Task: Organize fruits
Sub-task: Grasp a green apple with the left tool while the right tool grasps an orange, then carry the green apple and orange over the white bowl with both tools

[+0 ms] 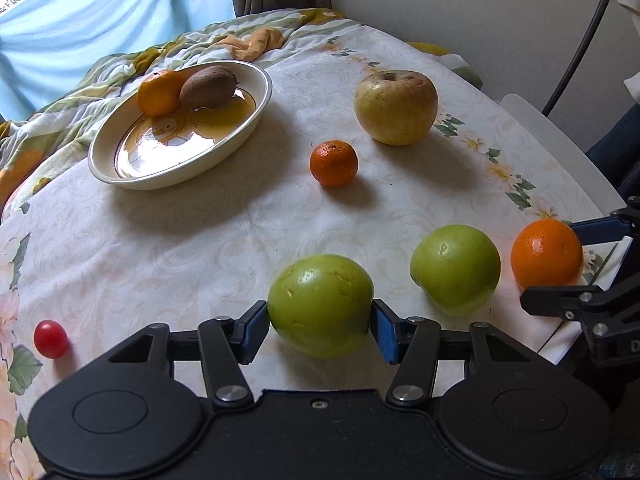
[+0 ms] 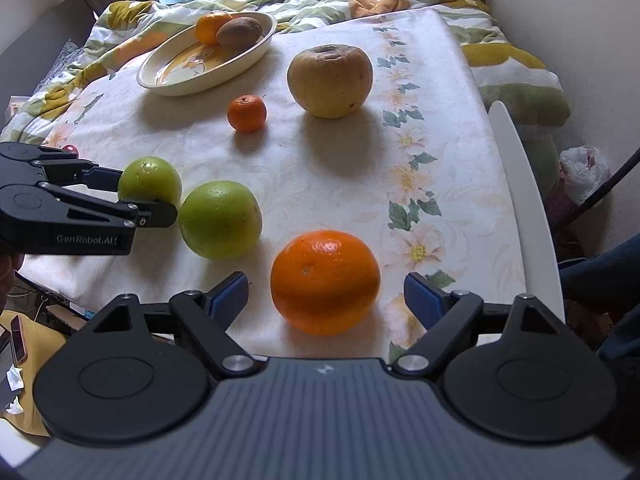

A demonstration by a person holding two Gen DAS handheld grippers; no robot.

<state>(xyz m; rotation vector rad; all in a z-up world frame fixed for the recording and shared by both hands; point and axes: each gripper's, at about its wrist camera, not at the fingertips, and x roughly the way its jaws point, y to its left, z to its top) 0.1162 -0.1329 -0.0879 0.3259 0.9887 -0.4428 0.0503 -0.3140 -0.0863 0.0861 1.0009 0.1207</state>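
Pickup is the step in hand, judging by both grippers set around fruit while the bowl (image 1: 100,160) at far left holds only a tangerine (image 1: 159,92) and a kiwi (image 1: 208,86). From the left wrist view, the left gripper (image 1: 320,326) has its blue pads (image 1: 256,330) pressed on both sides of a green apple (image 1: 320,304) that sits on the cloth (image 1: 200,248) at near centre, so it is clamped on that apple. A second green apple (image 1: 456,268) lies just right of it, an orange (image 1: 546,254) further right at the cloth's edge, a small mandarin (image 1: 334,162) and a yellow apple (image 1: 396,106) farther off, and a cherry tomato (image 1: 51,339) at near left. The next move, I judge, calls for a straight lift clear of the neighbouring apple, then a carry far-left to the bowl. From the right wrist view, the right gripper (image 2: 326,300) straddles the orange (image 2: 325,280) with its pads (image 2: 418,296) standing wide apart, a clear gap on either side, touching nothing. It needs to close squarely on the orange before any lift. The left gripper (image 2: 148,196) shows at the left here, gripping its apple (image 2: 150,178), which sits just beside the second one (image 2: 220,224).
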